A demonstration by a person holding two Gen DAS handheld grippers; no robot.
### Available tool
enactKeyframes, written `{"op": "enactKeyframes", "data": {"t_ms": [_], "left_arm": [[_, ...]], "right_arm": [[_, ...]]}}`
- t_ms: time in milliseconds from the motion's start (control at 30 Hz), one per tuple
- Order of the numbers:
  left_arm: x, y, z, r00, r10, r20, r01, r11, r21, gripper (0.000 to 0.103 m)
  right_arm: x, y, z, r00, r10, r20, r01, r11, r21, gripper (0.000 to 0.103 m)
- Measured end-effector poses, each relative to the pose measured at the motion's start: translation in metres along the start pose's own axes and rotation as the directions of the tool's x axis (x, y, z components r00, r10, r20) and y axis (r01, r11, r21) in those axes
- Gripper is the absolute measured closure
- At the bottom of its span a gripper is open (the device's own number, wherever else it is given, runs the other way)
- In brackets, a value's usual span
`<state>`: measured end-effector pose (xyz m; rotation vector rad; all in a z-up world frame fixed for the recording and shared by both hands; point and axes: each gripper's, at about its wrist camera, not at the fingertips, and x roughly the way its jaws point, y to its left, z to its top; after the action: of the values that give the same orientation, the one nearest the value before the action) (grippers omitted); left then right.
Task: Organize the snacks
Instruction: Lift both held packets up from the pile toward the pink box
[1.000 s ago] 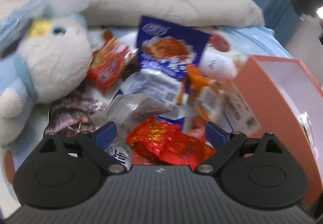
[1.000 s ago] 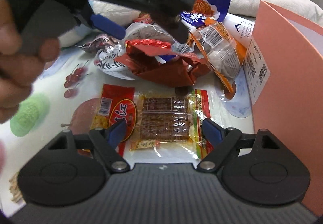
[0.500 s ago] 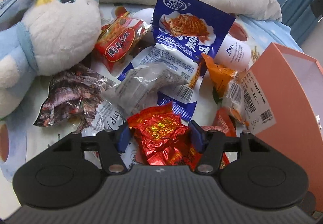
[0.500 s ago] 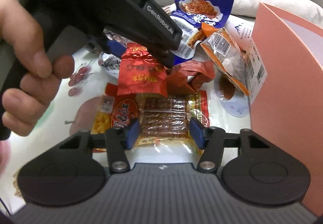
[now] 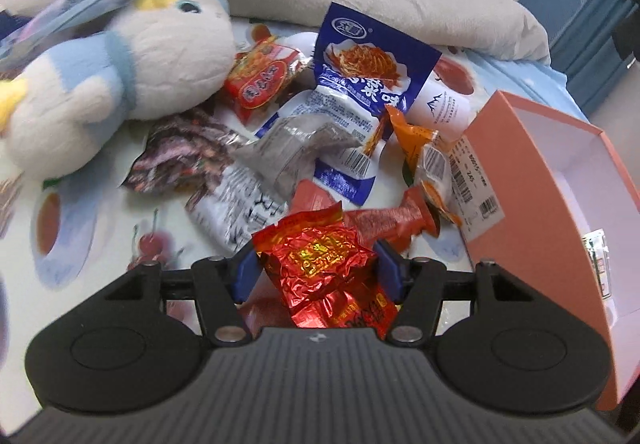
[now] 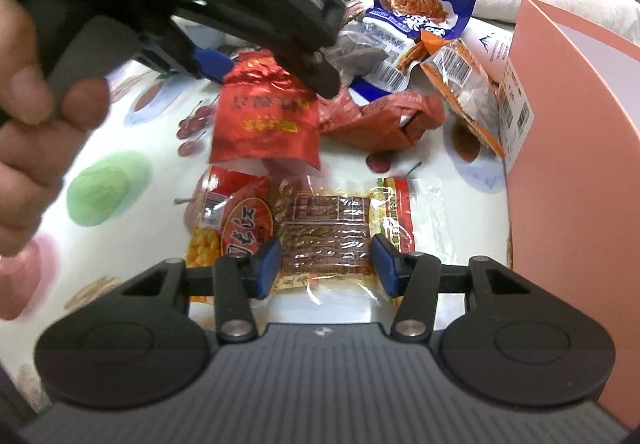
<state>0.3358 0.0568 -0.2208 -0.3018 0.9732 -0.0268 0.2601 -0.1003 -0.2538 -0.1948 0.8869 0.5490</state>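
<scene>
Our left hand-held gripper (image 5: 316, 270) pinches the crinkly red foil packet (image 5: 324, 264), light and slippery. Our right hand-held gripper (image 6: 325, 264) sits spread around the flat, stiff jerky pack (image 6: 324, 232); the box (image 5: 560, 180) waits at three o'clock.

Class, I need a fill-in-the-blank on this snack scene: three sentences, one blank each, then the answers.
1. The left gripper is shut on a crinkled ____ foil packet.
2. The pads of the right gripper sit on either side of a clear packet that lies flat on the ____.
3. The orange box stands on the ____ side of the snack pile.

Answers: red; table; right
</scene>
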Motion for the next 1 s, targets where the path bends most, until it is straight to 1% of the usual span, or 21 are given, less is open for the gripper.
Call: {"op": "enactKeyframes", "data": {"t_ms": [100,333,500,633,733,833,933,1000], "left_arm": [[-0.017,0.002,-0.011,1.000,0.005,0.015,-0.005,1.000,-0.012,0.038],[-0.056,0.017,-0.038,0.998,0.041,0.051,-0.039,0.998,-0.049,0.038],[-0.081,0.028,-0.053,0.995,0.082,0.063,-0.078,0.994,-0.071,0.038],[-0.101,0.036,-0.061,0.993,0.094,0.069,-0.086,0.991,-0.105,0.038],[-0.120,0.035,-0.060,0.989,0.110,0.095,-0.100,0.989,-0.106,0.038],[-0.138,0.036,-0.053,0.988,0.103,0.114,-0.089,0.988,-0.125,0.038],[-0.157,0.027,-0.041,0.981,0.118,0.153,-0.104,0.990,-0.097,0.038],[-0.169,0.022,-0.034,0.979,0.108,0.172,-0.093,0.991,-0.093,0.038]], "right_arm": [[-0.008,-0.001,-0.006,1.000,0.008,-0.005,-0.008,1.000,0.021,0.051],[-0.030,0.002,-0.019,1.000,-0.008,0.001,0.008,0.999,0.042,0.051],[-0.047,0.007,-0.018,1.000,-0.017,0.019,0.016,0.999,0.045,0.052],[-0.063,0.008,-0.013,0.999,-0.010,0.043,0.008,0.998,0.059,0.052],[-0.078,0.010,-0.006,0.998,-0.012,0.070,0.008,0.998,0.062,0.052],[-0.093,0.010,0.003,0.995,-0.012,0.096,0.007,0.998,0.060,0.052],[-0.111,0.008,0.014,0.991,-0.026,0.130,0.019,0.998,0.059,0.052],[-0.123,0.005,0.021,0.988,-0.039,0.153,0.029,0.997,0.066,0.052]]}}
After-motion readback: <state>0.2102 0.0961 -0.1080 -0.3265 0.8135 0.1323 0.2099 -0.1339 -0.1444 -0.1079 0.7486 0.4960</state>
